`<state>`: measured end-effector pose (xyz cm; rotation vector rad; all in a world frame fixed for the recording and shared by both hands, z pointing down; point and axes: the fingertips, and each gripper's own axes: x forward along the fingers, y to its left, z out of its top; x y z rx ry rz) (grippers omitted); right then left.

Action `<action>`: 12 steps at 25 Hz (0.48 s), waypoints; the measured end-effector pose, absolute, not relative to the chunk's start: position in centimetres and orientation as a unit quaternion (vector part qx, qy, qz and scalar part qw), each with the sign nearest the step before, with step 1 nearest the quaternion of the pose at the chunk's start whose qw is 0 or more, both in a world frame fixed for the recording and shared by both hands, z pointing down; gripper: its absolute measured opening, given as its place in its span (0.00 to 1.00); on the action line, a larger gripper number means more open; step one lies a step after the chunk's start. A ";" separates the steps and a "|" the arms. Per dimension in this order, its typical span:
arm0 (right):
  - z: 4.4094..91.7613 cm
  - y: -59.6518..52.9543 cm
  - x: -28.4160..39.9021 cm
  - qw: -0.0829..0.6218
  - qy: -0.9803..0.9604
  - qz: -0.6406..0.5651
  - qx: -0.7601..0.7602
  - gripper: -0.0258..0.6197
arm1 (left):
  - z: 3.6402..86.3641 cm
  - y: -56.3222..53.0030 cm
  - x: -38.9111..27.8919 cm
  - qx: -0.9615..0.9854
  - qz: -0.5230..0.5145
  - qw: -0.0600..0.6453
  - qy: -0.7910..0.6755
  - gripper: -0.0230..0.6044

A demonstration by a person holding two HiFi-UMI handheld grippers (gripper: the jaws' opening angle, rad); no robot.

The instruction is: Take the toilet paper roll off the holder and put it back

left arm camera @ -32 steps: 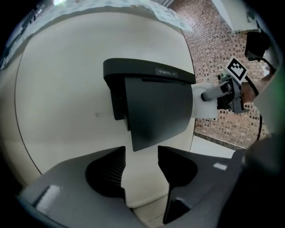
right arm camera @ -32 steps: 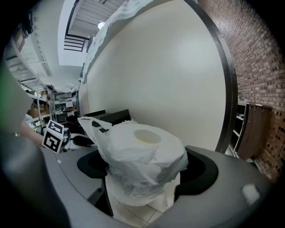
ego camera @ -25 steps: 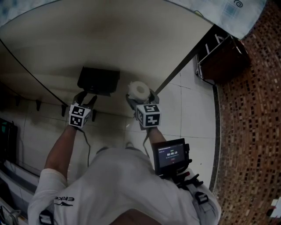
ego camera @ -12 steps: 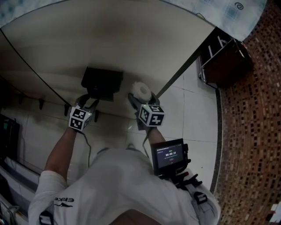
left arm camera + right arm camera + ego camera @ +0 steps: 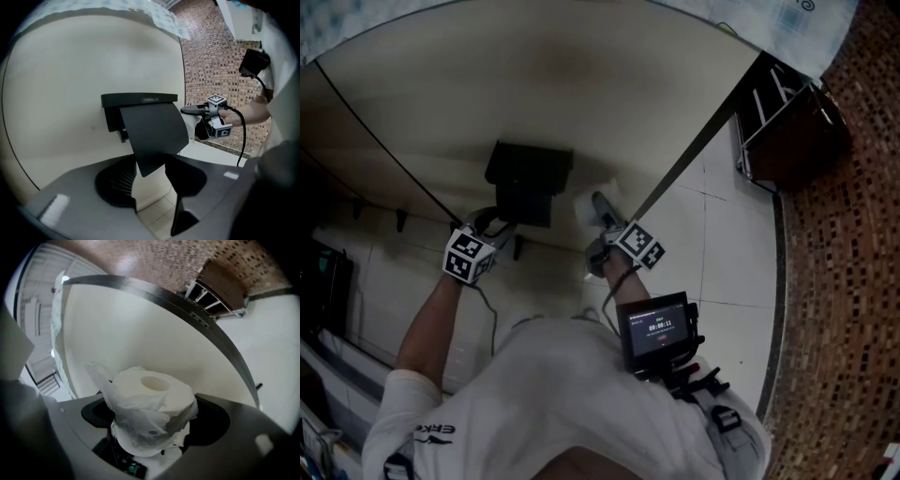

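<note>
white and soft, the toilet paper roll (image 5: 151, 401) is off the holder (image 5: 530, 173). it sits squeezed between the fingers (image 5: 213, 420) of the right gripper (image 5: 151, 425), just beside the holder's right side in the head view and close to the cream wall (image 5: 581, 75). the fingers press on its round sides, the core hole faces up in the right gripper view, and a loose sheet (image 5: 101, 379) hangs crumpled over the near side.

the left gripper (image 5: 153, 166) is at the holder with its fingers (image 5: 187, 178) set wide. they have just narrowed slightly, yet floor tile (image 5: 152, 208) shows through the gap. the lower corner of the holder's black flap (image 5: 154, 131) lies between them, tilted out from the wall. i judge that no pad presses on it; it looks propped rather than pinched.

as a judgement on handling, the roll is light and unlikely to slip on the pads. it squashes easily, though, so a hard squeeze could flatten the core and make it awkward to seat again. a hold across the middle of the body keeps both core ends free. the loose sheet is the nuisance, since it may snag under the flap or tear. the flap looks thin and stiff, best lifted by its free lower edge.
</note>
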<state>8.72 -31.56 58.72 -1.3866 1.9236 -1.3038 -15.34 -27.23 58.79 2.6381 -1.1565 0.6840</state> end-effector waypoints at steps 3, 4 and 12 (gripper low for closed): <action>59.6 -31.4 8.4 0.268 0.663 -0.512 -0.476 0.76 | 58.2 -26.5 -15.3 0.892 0.231 0.098 -0.376 0.35; 59.8 -31.4 8.1 0.280 0.655 -0.522 -0.468 0.76 | 58.1 -26.3 -15.3 0.893 0.232 0.100 -0.373 0.35; 60.0 -31.8 7.5 0.375 0.594 -0.571 -0.426 0.76 | 56.6 -25.4 -14.9 0.898 0.232 0.103 -0.360 0.36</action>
